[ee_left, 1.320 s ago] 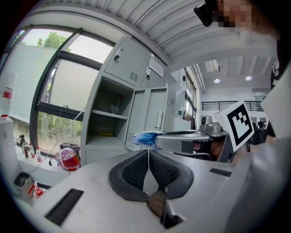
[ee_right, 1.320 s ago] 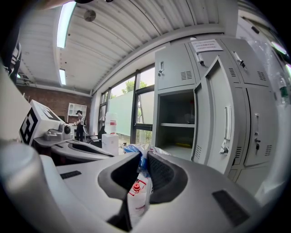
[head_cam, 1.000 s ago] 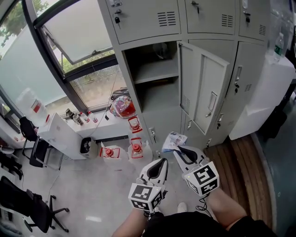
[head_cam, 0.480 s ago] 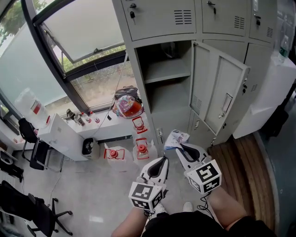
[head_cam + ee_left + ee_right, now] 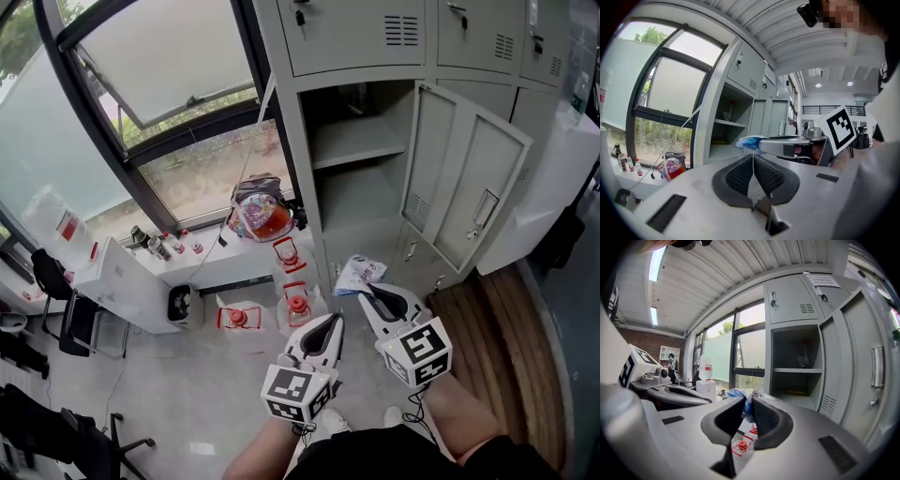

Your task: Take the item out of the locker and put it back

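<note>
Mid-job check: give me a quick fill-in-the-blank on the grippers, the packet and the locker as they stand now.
1. Of the left gripper and the right gripper, the one pinching the blue and white packet is the ____.
2. The left gripper's jaws are ____, with nothing between them.
3. The door of the locker stands ____.
4. The packet is ____ the locker, in front of its doorway, not on a shelf.

Missing words: right; shut; open; outside

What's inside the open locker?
The locker holds a shelf with one dim, unidentifiable object at its back. From above, the shelf covers the upper rear of the compartment below.
</note>
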A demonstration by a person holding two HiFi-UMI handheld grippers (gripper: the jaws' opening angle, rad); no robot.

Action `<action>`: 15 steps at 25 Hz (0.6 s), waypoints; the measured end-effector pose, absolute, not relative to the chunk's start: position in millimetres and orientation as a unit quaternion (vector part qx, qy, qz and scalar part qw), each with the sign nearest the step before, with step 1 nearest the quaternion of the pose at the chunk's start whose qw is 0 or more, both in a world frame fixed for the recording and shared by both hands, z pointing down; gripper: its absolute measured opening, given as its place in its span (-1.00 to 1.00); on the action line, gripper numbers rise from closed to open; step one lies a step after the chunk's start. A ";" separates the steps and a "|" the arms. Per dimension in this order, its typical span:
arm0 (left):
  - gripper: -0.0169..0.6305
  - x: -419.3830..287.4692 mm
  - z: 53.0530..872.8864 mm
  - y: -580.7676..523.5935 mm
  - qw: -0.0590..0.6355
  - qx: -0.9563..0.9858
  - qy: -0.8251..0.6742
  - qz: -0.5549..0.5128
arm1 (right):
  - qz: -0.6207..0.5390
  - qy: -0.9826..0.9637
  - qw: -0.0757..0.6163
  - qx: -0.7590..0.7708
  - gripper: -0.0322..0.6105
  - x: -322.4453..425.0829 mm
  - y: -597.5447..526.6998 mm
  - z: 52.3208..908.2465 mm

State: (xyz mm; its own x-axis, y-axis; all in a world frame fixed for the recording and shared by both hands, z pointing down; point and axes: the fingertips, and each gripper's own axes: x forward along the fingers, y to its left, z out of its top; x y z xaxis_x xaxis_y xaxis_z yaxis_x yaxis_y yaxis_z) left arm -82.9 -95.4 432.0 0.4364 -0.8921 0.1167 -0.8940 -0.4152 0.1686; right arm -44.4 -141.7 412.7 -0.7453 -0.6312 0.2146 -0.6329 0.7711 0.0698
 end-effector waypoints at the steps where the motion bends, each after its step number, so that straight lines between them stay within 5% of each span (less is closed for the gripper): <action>1: -0.89 -87.6 432.1 -96.5 0.102 0.843 -0.528 0.005 | 0.004 -0.933 0.113 0.342 -0.59 -49.0 -143.3 412.5; 15: -0.89 -126.6 425.7 -105.0 0.089 0.868 -0.489 0.001 | -0.029 -0.918 0.107 0.381 -0.59 -90.6 -159.8 389.0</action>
State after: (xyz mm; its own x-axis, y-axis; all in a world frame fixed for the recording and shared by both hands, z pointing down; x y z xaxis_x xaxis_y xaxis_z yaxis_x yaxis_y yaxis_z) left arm -126.6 -105.0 425.7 0.5224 -0.8482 0.0876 -0.8484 -0.5067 0.1531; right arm -90.6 -159.8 389.0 -0.6869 -0.7052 0.1754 -0.6930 0.7084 0.1343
